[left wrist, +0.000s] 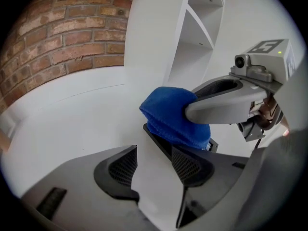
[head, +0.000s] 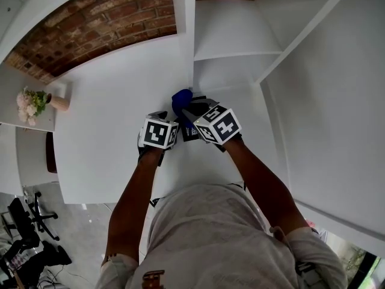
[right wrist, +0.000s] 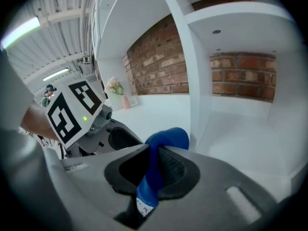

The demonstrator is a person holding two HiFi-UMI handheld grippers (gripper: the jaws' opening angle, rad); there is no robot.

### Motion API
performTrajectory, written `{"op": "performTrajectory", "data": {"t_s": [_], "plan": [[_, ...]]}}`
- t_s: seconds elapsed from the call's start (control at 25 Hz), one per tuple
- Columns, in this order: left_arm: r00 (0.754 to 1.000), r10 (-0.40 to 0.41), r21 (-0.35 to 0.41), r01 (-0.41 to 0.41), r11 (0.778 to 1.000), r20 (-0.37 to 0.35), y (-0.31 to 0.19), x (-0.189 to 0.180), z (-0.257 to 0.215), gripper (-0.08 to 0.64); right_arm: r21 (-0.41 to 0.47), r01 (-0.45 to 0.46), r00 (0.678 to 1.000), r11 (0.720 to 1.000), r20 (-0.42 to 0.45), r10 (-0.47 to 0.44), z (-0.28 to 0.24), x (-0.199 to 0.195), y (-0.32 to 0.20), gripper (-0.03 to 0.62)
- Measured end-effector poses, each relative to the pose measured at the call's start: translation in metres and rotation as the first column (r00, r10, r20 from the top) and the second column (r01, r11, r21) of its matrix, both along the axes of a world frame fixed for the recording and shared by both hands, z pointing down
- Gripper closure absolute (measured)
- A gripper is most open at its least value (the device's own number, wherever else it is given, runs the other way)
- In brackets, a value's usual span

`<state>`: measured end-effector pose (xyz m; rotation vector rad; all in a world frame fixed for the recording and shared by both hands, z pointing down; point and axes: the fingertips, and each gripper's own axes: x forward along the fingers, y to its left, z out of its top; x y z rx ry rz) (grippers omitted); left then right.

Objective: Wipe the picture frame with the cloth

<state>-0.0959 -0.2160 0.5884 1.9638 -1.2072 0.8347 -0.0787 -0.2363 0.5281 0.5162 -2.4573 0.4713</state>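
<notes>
Right claw clamps bunched blue cloth; black frame beneath.

Brick wall, white shelves, flower vase

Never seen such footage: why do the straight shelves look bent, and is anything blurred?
Head view: the wide lens bows the white shelf unit. Left gripper view: dark corners, soft blue cloth sharp. Right gripper view: ceiling strip light glares.

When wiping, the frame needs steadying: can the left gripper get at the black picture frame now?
Probably yes: the open left gripper has the black picture frame just ahead; the blue cloth covers only its far part.
</notes>
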Motion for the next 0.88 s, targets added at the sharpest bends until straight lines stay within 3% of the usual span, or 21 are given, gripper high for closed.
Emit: {"op": "performTrajectory", "data": {"t_s": [0.44, 0.88], "plan": [[1.0, 0.016, -0.023, -0.016, 1.0, -0.007, 0.002, 0.001, 0.006, 0.342, -0.067, -0.016, 0.992, 0.998, -0.127, 0.007, 0.029, -0.004, -0.007, 0.546], [1.0, 0.02, -0.016, -0.02, 1.0, 0.006, 0.002, 0.001, 0.006, 0.339, -0.082, -0.114, 0.967, 0.99, -0.236, 0.092, 0.044, 0.025, -0.019, 0.546]]}}
